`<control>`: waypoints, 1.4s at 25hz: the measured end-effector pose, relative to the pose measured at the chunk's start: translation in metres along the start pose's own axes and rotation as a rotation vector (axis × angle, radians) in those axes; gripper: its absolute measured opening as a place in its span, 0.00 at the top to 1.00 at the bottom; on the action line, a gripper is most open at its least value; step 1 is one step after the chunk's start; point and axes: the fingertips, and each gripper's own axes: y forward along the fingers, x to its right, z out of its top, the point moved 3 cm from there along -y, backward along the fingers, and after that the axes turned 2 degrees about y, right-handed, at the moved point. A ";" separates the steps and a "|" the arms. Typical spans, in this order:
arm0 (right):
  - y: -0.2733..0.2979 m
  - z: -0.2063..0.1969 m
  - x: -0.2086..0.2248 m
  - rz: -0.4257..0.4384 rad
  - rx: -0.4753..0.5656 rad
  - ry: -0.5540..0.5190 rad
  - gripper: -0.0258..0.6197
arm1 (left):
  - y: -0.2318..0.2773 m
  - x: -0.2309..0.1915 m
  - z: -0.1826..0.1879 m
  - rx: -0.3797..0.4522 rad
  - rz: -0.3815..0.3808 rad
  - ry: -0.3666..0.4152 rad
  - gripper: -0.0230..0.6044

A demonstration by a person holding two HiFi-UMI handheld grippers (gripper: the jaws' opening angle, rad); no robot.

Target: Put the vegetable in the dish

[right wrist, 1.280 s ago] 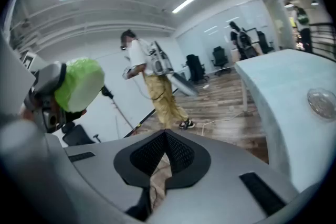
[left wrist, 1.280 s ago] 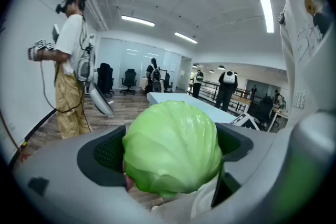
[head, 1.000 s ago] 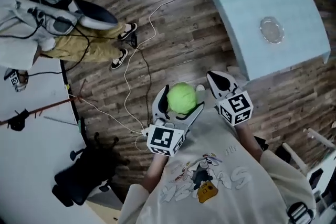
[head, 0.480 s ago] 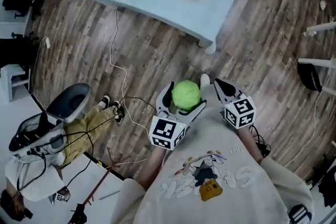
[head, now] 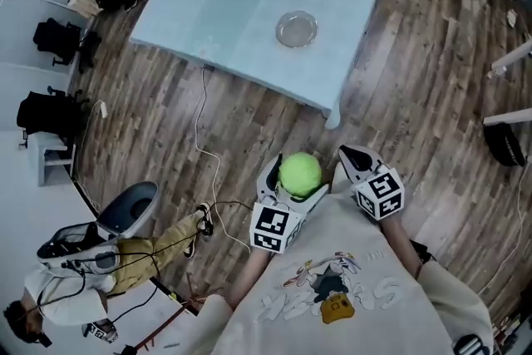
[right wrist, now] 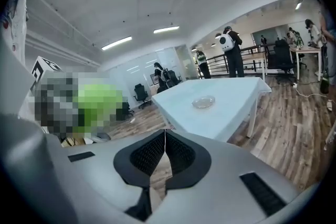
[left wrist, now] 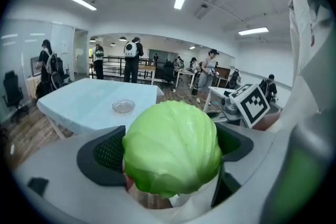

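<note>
My head camera looks steeply down on the distant table [head: 241, 8]. Cameras on my left gripper [head: 297, 175] and right gripper [head: 347, 155] sit just behind the jaws, facing it; all views share its dish [head: 296, 28].

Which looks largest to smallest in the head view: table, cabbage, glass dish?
Largest: the table.
Next: the cabbage and the glass dish look about alike. The cabbage is nearer the camera, so I won't rank them.
</note>
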 end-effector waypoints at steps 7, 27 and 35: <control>0.005 0.004 0.036 -0.041 0.017 0.065 0.92 | 0.020 0.013 0.022 0.055 -0.017 0.151 0.13; 0.098 0.091 0.075 -0.145 0.037 0.108 0.92 | 0.099 -0.105 0.063 0.055 -0.149 -0.021 0.13; 0.155 0.150 0.082 -0.151 0.044 0.052 0.92 | 0.130 -0.174 0.102 0.116 -0.163 0.006 0.13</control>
